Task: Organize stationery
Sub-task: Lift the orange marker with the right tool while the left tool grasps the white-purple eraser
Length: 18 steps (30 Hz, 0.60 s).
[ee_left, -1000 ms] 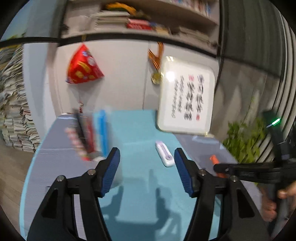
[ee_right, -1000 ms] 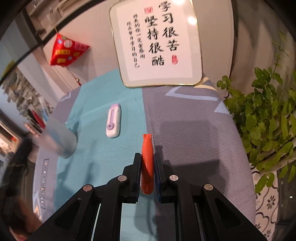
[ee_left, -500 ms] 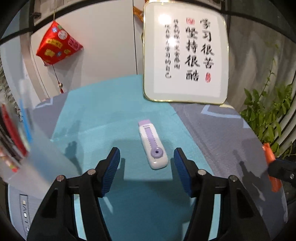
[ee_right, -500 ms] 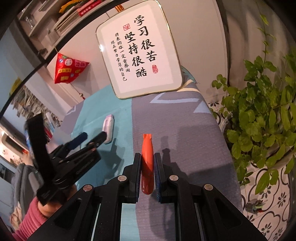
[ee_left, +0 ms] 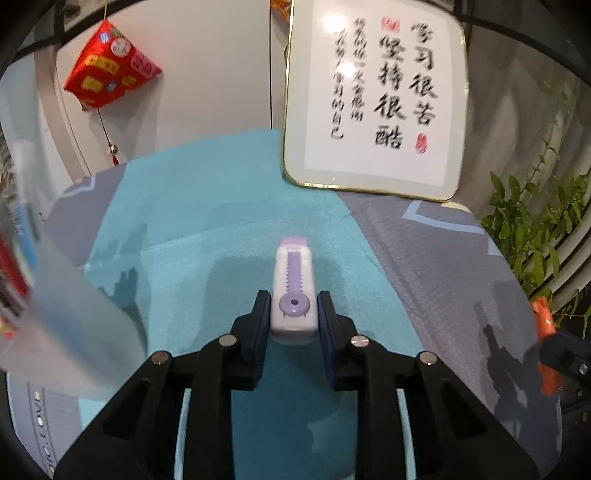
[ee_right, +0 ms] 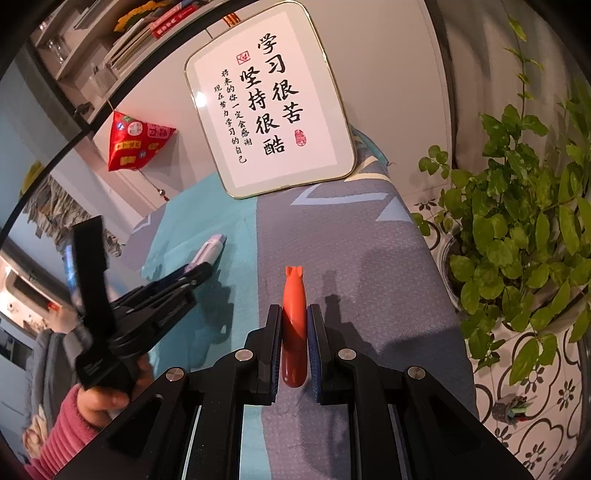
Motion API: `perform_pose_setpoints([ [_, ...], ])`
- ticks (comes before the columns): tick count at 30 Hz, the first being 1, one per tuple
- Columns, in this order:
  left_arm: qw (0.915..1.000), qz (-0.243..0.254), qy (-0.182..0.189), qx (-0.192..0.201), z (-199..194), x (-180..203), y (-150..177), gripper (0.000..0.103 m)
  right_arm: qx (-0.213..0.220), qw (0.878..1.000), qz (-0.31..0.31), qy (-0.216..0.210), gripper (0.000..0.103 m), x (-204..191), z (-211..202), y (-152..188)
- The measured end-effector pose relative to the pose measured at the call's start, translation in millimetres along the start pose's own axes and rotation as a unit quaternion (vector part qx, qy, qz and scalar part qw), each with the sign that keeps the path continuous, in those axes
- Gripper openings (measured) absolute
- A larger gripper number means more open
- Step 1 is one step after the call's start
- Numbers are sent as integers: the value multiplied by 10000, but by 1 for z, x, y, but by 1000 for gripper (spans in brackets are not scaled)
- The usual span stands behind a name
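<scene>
A framed board of black calligraphy (ee_left: 373, 99) leans against the wall straight beyond the fingers, its gold-edged foot resting on the far end of the table cover (ee_left: 424, 258), which is teal on one half and grey on the other. Up and to the left of the fingers a red pyramid-shaped ornament (ee_left: 110, 70) hangs on the wall by a cord. To the right of the fingers stands a leafy green plant (ee_right: 517, 236) in a pot on patterned floor tiles (ee_right: 535, 387). Shelves of books (ee_right: 122, 33) run above the wall.
</scene>
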State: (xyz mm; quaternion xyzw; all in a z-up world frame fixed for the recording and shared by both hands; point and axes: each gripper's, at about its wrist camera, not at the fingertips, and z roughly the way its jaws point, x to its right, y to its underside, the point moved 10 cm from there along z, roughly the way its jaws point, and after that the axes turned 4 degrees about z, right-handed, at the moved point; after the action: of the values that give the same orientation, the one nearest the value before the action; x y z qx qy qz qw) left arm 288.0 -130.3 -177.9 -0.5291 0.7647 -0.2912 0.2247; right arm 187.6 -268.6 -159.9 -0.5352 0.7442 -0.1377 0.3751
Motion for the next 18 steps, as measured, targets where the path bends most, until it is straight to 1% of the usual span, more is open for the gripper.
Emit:
perform_pose_setpoints([
  [4,9996,159,10,242,-27,4,-2,23,25,10000,-80,-12,14,-8,-3,2],
  [8,9988,161,196,427,-54,1,-2,23,75,9998,-195,-40,14,-19,-8,4],
  [11,9980,116,296,550,-75,-3,7,23,101,9995,-293,-74,14,-29,-11,7],
  [14,9972,109,305,679,-95,-15,14,23,153,9989,-429,-120,14,-42,-14,8],
  [18,9971,16,293,697,-114,-33,27,23,190,9970,-714,-235,14,-68,-16,13],
])
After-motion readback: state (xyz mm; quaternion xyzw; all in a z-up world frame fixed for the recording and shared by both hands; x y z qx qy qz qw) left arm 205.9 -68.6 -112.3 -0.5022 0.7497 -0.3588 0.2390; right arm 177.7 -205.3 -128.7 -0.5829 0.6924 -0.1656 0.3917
